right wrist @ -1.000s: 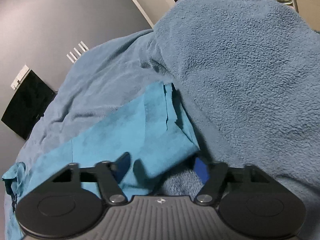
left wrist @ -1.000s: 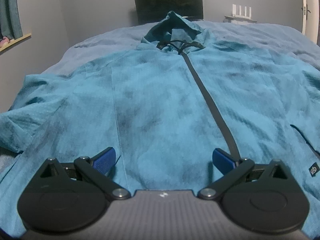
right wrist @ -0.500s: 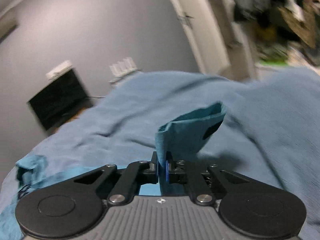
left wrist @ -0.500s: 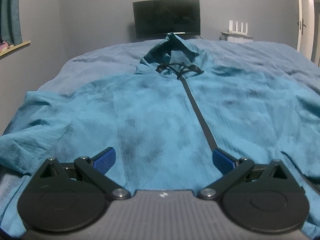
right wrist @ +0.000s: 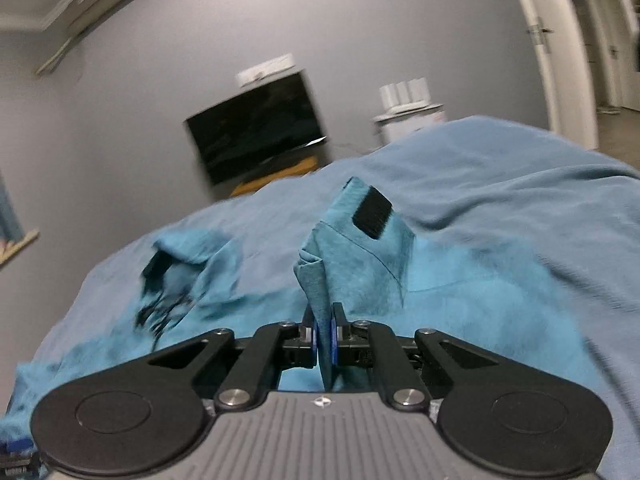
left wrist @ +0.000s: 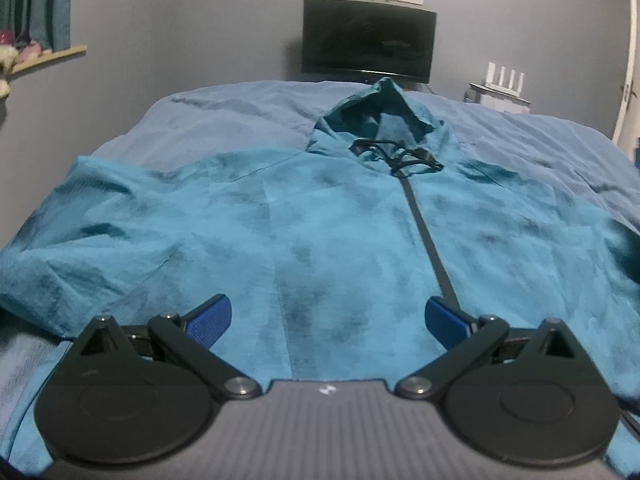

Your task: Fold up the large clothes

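A large teal hooded jacket lies front up on the bed, its black zipper running up to the hood. My left gripper is open and empty, low over the jacket's lower front beside the zipper. My right gripper is shut on the jacket's sleeve cuff, which stands up from the jaws with its black tab showing. The hood also shows at the left in the right wrist view.
The jacket lies on a blue-grey bedspread. A dark monitor and a white router stand against the far wall. A door frame is at the right. A window ledge is at the left.
My right gripper closed on the sleeve cuff, lifted it and swung it over towards the jacket body. My left gripper drew back and rose a little, still open.
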